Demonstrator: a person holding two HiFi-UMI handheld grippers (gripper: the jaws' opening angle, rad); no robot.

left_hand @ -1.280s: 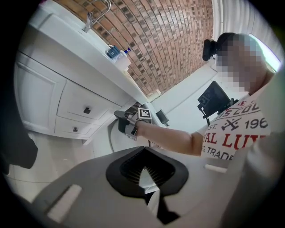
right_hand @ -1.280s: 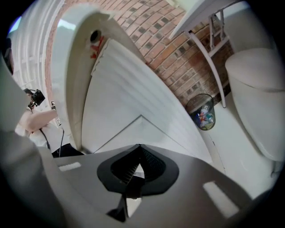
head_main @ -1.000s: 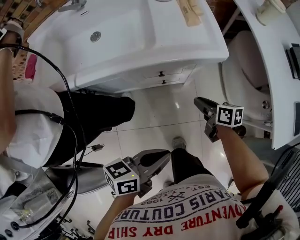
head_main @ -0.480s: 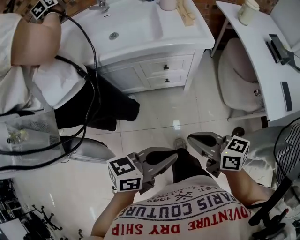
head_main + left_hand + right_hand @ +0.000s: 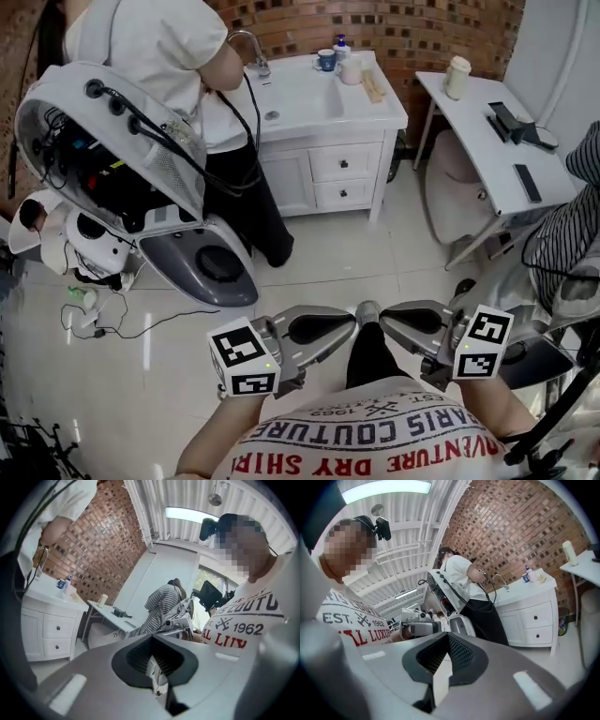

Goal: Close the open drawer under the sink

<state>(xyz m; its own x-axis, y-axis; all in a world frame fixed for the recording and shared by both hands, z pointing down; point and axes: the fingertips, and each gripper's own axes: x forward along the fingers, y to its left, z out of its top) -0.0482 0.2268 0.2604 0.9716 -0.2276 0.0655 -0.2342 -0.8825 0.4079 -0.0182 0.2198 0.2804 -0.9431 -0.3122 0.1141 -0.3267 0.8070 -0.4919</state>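
The two white knobbed drawers (image 5: 344,163) under the white ceramic sink (image 5: 298,101), upper centre, sit flush, contents hidden, their cabinet's left side covered by a white-shirted person (image 5: 159,37); lower centre, left gripper (image 5: 351,321) and right gripper (image 5: 384,316) are both pinched together, empty.

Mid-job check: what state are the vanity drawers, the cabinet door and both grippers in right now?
upper drawer: shut, flush with the vanity front.
lower drawer: shut, flush.
cabinet door: shut.
left gripper: jaws together, nothing between them, well away from the vanity.
right gripper: jaws together, nothing between them, beside the left one.
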